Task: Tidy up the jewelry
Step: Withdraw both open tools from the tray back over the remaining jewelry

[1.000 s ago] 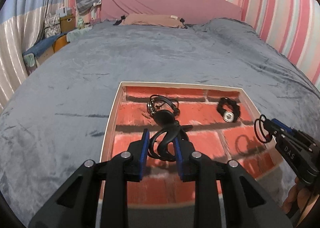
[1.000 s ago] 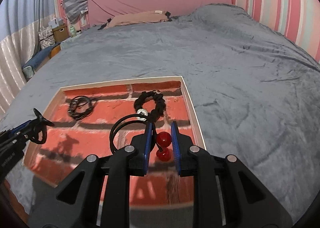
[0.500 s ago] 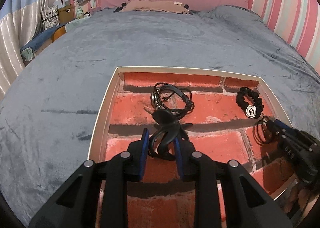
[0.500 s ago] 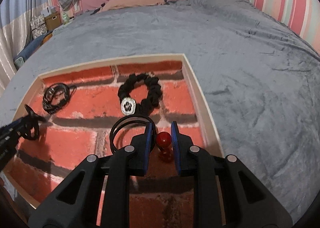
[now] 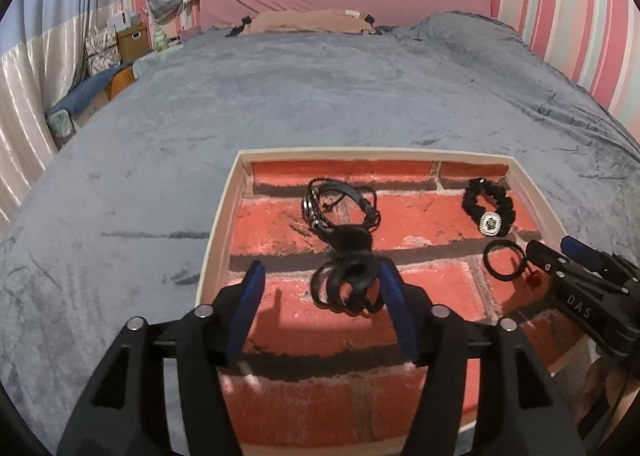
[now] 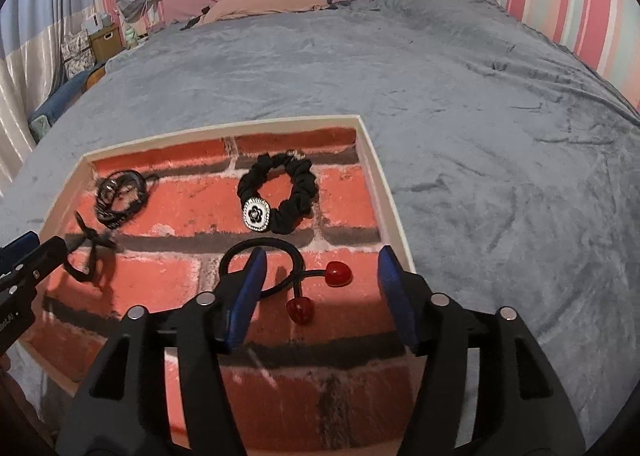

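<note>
Fingers [image 5: 256,296] of both grippers opening, clear of hair ties; right gripper [image 5: 560,256] partly cropped.

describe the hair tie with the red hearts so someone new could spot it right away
On the grey bedspread sits a shallow tray lined with a red brick print. Look in its near right corner, between the opening right tongs. The hair tie with red hearts lies there: a thin black loop, the only piece with two glossy red charms, unlike the black scrunchie behind it.

Each hand-held gripper [image 5: 320,296] is a matte black plastic frame with two angular arms. Blue rubber pads [image 5: 252,308] line the fingers, silver screws [image 5: 204,311] sit behind them. White letters "DAS" [image 5: 578,306] mark the right hand-held gripper [image 6: 320,296]'s side.
</note>
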